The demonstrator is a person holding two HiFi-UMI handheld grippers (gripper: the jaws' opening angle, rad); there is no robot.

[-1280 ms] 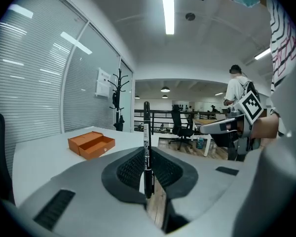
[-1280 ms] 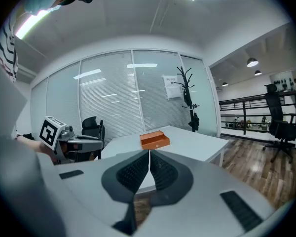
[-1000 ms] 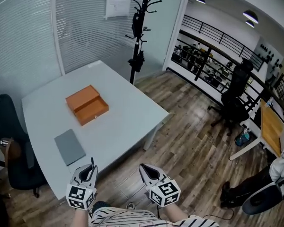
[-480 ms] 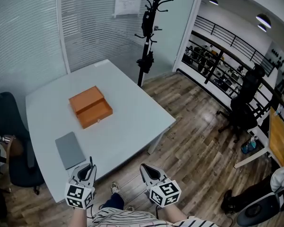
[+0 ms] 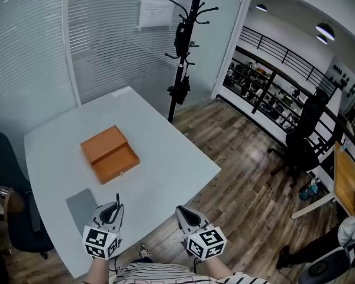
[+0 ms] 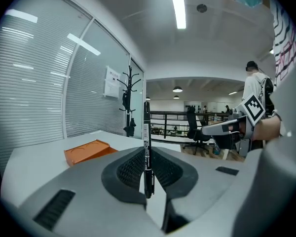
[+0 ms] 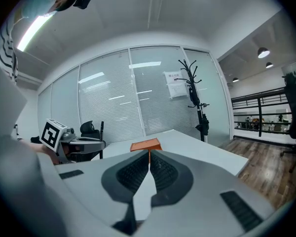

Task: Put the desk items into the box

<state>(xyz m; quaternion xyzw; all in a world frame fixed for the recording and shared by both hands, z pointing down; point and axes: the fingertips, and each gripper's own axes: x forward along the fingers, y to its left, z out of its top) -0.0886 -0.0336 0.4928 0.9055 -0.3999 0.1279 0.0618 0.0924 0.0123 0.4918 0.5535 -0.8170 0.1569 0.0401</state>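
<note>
Grey pad (image 5: 80, 207) partly behind left claw (image 5: 111, 209); print on pen (image 6: 147, 147) illegible

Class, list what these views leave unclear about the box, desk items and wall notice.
Inside the orange box: left gripper view, own wall hides it.
Near end of the grey pad: head view, left claw covers it.
Print on the wall notice: head view, too small.

A white table (image 5: 165, 152) stands on wood-plank floor (image 5: 248, 188). At twelve o'clock, a black coat stand (image 5: 181, 43) fronts blinded glass walls (image 5: 106, 40).
</note>
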